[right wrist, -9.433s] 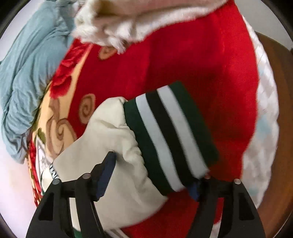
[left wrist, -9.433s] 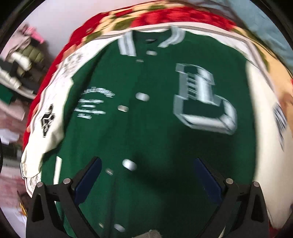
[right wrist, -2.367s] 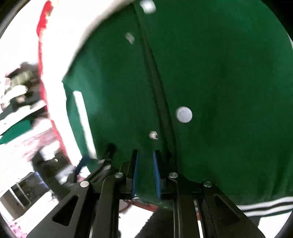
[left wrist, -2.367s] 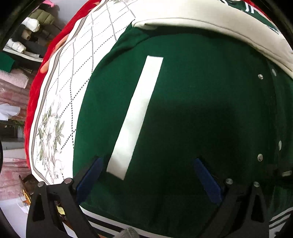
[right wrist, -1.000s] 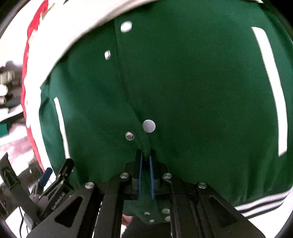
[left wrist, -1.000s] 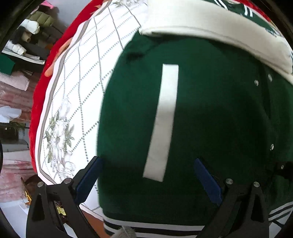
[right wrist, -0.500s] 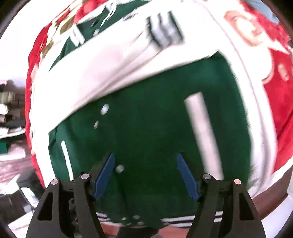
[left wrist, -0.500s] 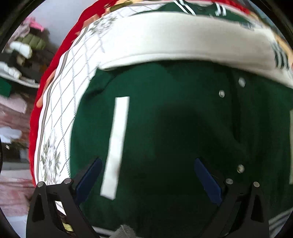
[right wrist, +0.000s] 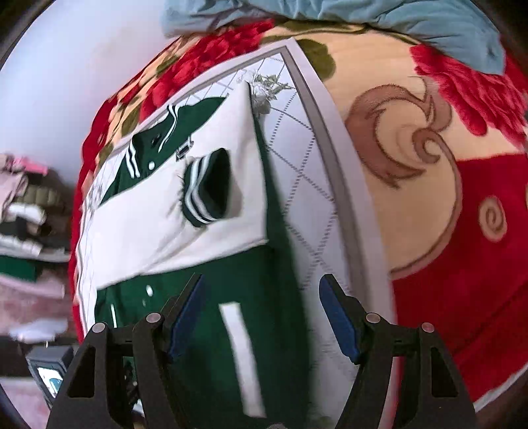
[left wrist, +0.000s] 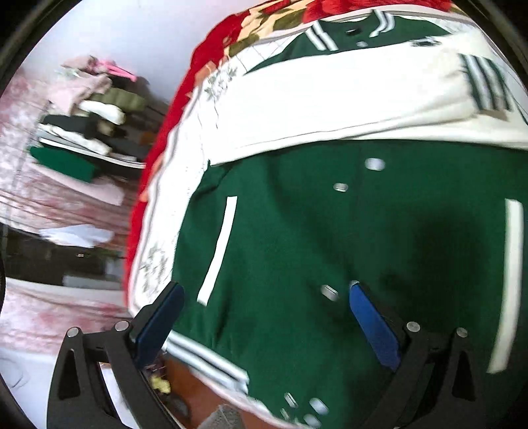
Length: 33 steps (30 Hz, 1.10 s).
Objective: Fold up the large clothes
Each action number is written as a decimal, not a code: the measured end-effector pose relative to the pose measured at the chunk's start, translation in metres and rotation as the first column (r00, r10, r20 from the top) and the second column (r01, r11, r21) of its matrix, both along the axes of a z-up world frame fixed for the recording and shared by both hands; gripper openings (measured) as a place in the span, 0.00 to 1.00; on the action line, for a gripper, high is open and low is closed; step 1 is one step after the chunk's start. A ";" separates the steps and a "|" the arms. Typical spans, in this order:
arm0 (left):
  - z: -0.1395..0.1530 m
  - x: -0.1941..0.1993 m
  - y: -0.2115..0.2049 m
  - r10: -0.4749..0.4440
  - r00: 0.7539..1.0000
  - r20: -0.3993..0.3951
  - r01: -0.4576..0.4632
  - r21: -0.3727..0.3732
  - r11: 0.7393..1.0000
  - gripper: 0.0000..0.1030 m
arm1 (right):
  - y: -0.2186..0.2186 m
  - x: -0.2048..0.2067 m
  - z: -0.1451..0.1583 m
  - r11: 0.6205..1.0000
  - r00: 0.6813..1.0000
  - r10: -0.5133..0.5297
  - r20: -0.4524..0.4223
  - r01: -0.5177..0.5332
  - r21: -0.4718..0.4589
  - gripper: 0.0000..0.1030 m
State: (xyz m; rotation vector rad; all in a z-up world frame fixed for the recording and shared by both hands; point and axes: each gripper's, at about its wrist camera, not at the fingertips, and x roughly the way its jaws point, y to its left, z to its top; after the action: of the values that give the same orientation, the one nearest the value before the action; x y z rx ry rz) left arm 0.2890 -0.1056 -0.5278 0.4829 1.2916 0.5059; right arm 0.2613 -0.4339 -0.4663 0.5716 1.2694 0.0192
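Note:
A green varsity jacket (left wrist: 346,237) with white sleeves lies front up on a white quilted sheet (left wrist: 171,184). Both white sleeves (left wrist: 330,109) are folded across its chest, striped cuff (right wrist: 206,188) on top. In the right wrist view the jacket (right wrist: 264,330) runs from the bottom up to its collar at the far end. My left gripper (left wrist: 264,323) is open and empty, above the jacket's lower left part near the striped hem. My right gripper (right wrist: 262,320) is open and empty, above the jacket's right pocket strip and side edge.
The sheet (right wrist: 307,165) lies on a red floral blanket (right wrist: 445,165). A light blue cloth (right wrist: 330,16) is bunched at the far end. Shelves with stacked clothes (left wrist: 85,125) stand to the left. A brown wooden edge (left wrist: 184,389) shows below the hem.
My right gripper has let go of the jacket's front placket, opened and drawn back toward the right side. My left gripper has pulled back, showing more of the jacket and the shelves.

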 end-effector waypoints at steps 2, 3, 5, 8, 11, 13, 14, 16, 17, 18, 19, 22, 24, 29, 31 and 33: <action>0.001 -0.010 -0.034 -0.003 1.000 -0.006 0.003 0.043 0.999 1.00 | -0.026 0.000 -0.005 0.998 0.998 0.061 -0.011 -0.061 0.017 0.70; 0.000 -0.016 -0.050 -0.007 1.000 -0.012 0.007 0.055 0.998 1.00 | -0.036 0.001 -0.008 0.996 0.996 0.085 -0.016 -0.084 0.029 0.70; -0.009 -0.019 -0.074 -0.023 0.999 -0.041 0.025 0.047 0.999 1.00 | -0.057 0.001 -0.016 0.990 0.991 0.130 -0.033 -0.128 0.065 0.70; -0.013 -0.044 -0.119 -0.073 0.995 -0.070 0.075 0.031 0.997 1.00 | -0.087 0.004 -0.036 0.968 0.980 0.189 -0.065 -0.175 0.181 0.70; -0.018 -0.060 -0.171 -0.120 0.988 -0.095 0.121 0.005 0.993 1.00 | -0.109 0.009 -0.050 0.938 0.970 0.231 -0.070 -0.203 0.281 0.70; -0.024 -0.071 -0.200 -0.143 0.983 -0.113 0.143 -0.004 0.990 1.00 | -0.119 0.015 -0.056 0.926 0.963 0.263 -0.060 -0.235 0.297 0.70; -0.029 -0.075 -0.205 -0.149 0.981 -0.122 0.149 -0.004 0.989 1.00 | -0.121 0.017 -0.059 0.919 0.959 0.279 -0.055 -0.250 0.306 0.70; -0.042 -0.082 -0.222 -0.152 0.977 -0.150 0.155 0.006 0.988 1.00 | -0.122 0.021 -0.066 0.909 0.952 0.299 -0.057 -0.267 0.321 0.70; -0.049 -0.084 -0.224 -0.149 0.975 -0.164 0.152 0.006 0.988 1.00 | -0.121 0.022 -0.069 0.905 0.951 0.304 -0.058 -0.269 0.329 0.70; -0.057 -0.084 -0.223 -0.141 0.975 -0.175 0.143 0.002 0.990 1.00 | -0.120 0.024 -0.074 0.896 0.947 0.314 -0.063 -0.274 0.348 0.70; -0.061 -0.086 -0.227 -0.133 0.974 -0.182 0.135 0.002 0.991 1.00 | -0.116 0.027 -0.081 0.890 0.944 0.323 -0.073 -0.276 0.363 0.70; -0.075 -0.082 -0.219 -0.095 0.975 -0.199 0.095 -0.006 0.995 1.00 | -0.104 0.034 -0.096 0.867 0.933 0.349 -0.083 -0.288 0.406 0.70; -0.077 -0.077 -0.214 -0.074 0.978 -0.193 0.074 -0.007 0.997 1.00 | -0.094 0.041 -0.110 0.851 0.928 0.361 -0.095 -0.286 0.440 0.70; -0.072 -0.059 -0.186 -0.004 0.988 -0.154 0.005 0.010 1.000 1.00 | -0.071 0.062 -0.128 0.816 0.920 0.384 -0.084 -0.295 0.496 0.70; -0.072 -0.053 -0.176 0.026 0.990 -0.138 -0.025 0.014 1.000 1.00 | -0.061 0.074 -0.133 0.809 0.920 0.386 -0.074 -0.299 0.506 0.70; -0.070 -0.046 -0.165 0.053 0.991 -0.125 -0.053 -0.002 0.999 0.99 | -0.050 0.086 -0.138 0.796 0.923 0.381 -0.060 -0.294 0.529 0.71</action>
State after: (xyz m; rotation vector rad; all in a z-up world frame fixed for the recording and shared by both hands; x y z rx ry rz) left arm 0.2430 -0.2702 -0.5983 0.4825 1.4288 0.5227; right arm 0.3477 -0.4844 -0.6043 0.8047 1.5252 0.6446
